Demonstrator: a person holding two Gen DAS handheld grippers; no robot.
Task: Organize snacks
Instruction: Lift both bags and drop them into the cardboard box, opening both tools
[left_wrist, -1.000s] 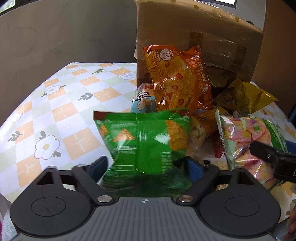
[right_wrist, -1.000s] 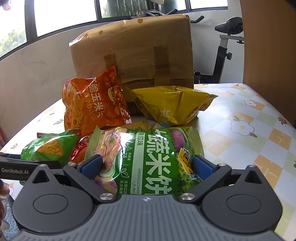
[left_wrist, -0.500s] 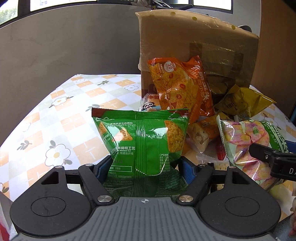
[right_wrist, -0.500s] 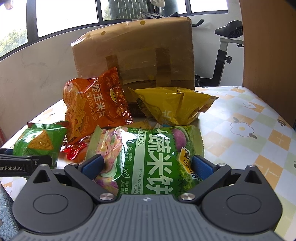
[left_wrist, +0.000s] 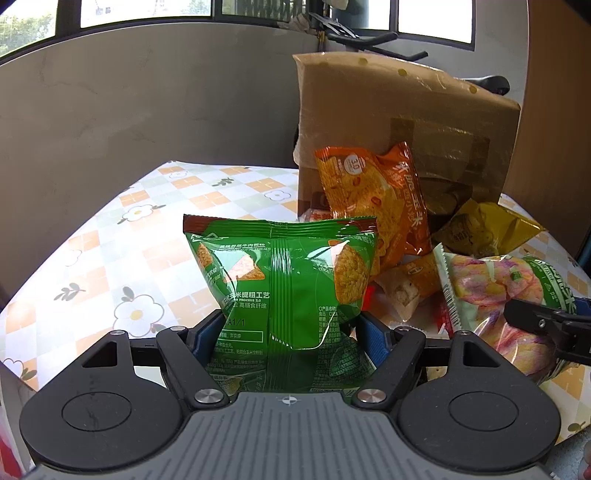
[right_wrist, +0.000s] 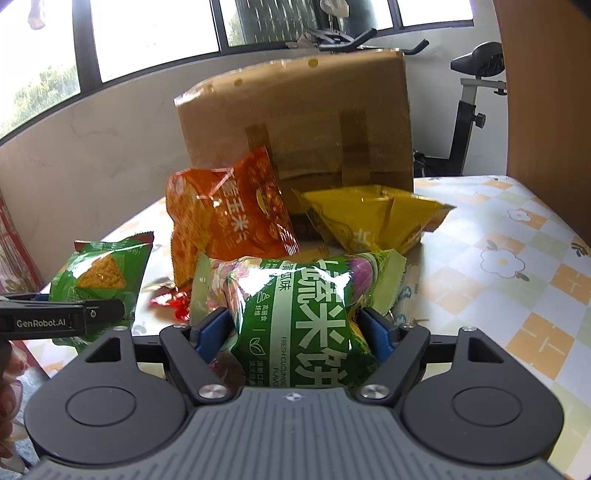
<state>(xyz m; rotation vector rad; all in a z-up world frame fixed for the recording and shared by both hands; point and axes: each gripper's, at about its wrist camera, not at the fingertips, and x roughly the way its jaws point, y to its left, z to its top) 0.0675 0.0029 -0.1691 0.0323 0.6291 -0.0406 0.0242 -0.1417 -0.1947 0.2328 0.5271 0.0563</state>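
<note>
2 grippers each pinch a snack bag over the floral table (left_wrist: 110, 258). At left, the left gripper (left_wrist: 288, 336) has its jaws pressed into the green bag (left_wrist: 284, 280), held upright. Further right and farther off, an orange bag (left_wrist: 373, 199) leans on a cardboard box (left_wrist: 388, 110), a yellow bag (right_wrist: 369, 218) beside it. At right, the right gripper (right_wrist: 295, 332) squeezes the rice-cracker bag (right_wrist: 295, 295) between its jaws.

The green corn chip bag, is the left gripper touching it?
Touching. The left wrist view shows the left gripper with both blue pads pressed into the green corn chip bag, pinching its sides inward.
</note>
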